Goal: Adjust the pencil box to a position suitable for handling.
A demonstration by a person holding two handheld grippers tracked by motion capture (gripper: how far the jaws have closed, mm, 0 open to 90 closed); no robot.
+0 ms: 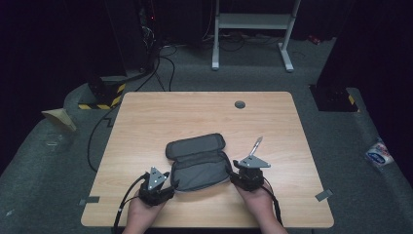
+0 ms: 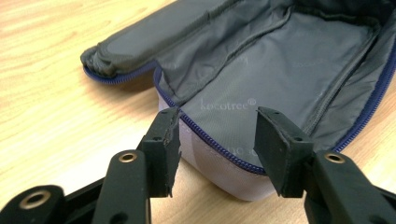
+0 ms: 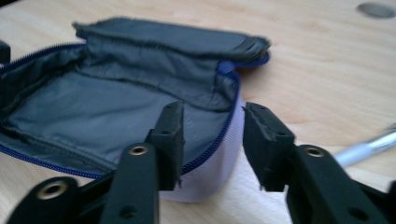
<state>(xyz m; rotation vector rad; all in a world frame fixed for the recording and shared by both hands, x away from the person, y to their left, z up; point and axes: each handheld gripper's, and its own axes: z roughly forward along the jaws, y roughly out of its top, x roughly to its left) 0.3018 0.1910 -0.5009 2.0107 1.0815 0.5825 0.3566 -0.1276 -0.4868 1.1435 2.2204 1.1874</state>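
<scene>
The open pencil case (image 1: 198, 163) lies at the table's (image 1: 146, 117) near middle, soft and light. Left gripper (image 2: 217, 140) and right gripper (image 3: 212, 140) straddle its end rims, jaws apart, not pressing; the firmer zipper rim seems the best hold.

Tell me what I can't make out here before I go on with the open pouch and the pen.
- Pouch interior: its far end is cut off by the top edge in the left gripper view.
- Pen: small in the high view; blurred and cut off by the right edge in the right gripper view.
- Printed lining text: too faint to read surely.
</scene>
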